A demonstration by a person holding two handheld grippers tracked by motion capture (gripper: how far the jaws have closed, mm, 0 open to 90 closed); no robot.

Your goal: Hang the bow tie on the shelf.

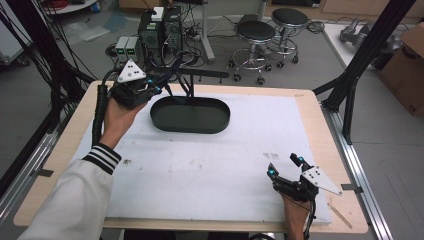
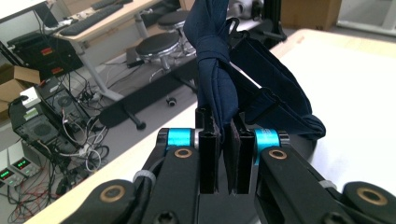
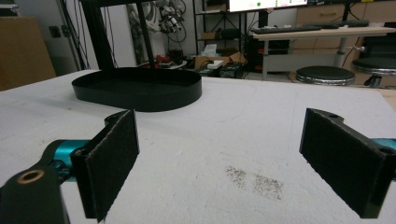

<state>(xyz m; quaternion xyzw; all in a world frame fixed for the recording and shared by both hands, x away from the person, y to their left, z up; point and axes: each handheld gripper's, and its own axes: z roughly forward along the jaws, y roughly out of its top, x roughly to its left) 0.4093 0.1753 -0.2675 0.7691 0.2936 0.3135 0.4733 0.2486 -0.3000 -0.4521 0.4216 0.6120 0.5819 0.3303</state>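
From above: left claw (image 1: 159, 84) up at the far left of the table (image 1: 310, 107), at the rim of the black oval tray (image 1: 190, 115), thin dark straps trailing from it toward the tray. Right claw (image 1: 285, 167) low at the near right edge, well apart from everything.

Along the left claw (image 2: 223, 135): pinching a bunched fold of navy fabric (image 2: 215, 88), cloth rising above the pads, a strap looping down to the right. Best kept clamped firmly; probably headed for the tray, so lift clear of the rim before lowering.

Along the right claw (image 3: 219, 163): spread wide, nothing between the pads, tray (image 3: 140, 95) ahead. Ready to steady the cloth if needed.
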